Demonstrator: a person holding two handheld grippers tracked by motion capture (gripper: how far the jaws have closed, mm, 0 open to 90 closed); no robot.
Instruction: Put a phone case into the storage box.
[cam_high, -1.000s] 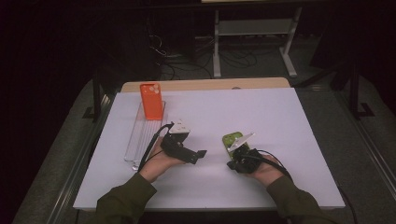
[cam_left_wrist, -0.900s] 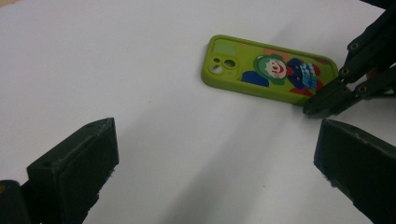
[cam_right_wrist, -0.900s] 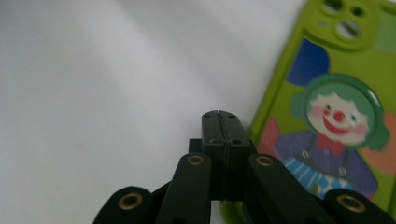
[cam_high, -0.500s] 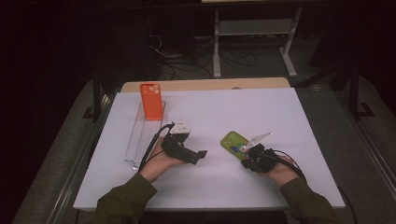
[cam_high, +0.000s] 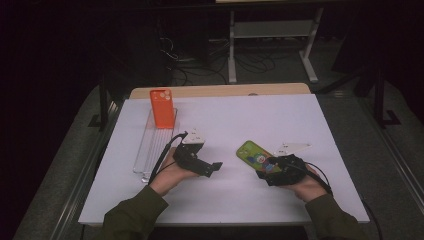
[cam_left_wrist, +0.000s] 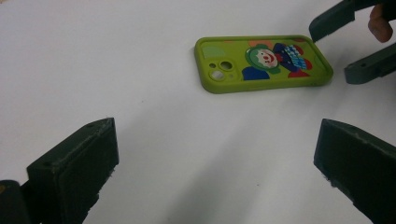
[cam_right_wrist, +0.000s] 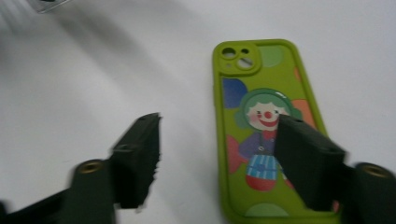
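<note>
Fingers of the right gripper (cam_high: 264, 169) have just been opening and now stand apart over the near end of the green case (cam_high: 254, 155), pressing on nothing. High view: the case lies flat on the white bench (cam_high: 280, 120), right of centre; the left gripper (cam_high: 212, 167) rests at centre-left, its fingers pointing right toward the case and well apart from it. An orange case (cam_high: 162, 108) stands upright at the far end of a clear rack (cam_high: 150, 150), upper left.

Left gripper view: its fingers (cam_left_wrist: 77, 165) gape wide with bare bench between them. The case (cam_left_wrist: 264, 63) lies at upper right, printed back up, with the right gripper's fingers (cam_left_wrist: 334, 18) at its far end.

Right gripper view: one finger (cam_right_wrist: 306, 161) sits over the clown print, the other (cam_right_wrist: 137, 158) over bare bench left of the case (cam_right_wrist: 247, 93).

Judgement: a light, soft, rubbery shell, likely flexing if squeezed hard. Lying flat, it offers little edge. Best hold is across the long side walls near mid-length, after tipping one edge up.
</note>
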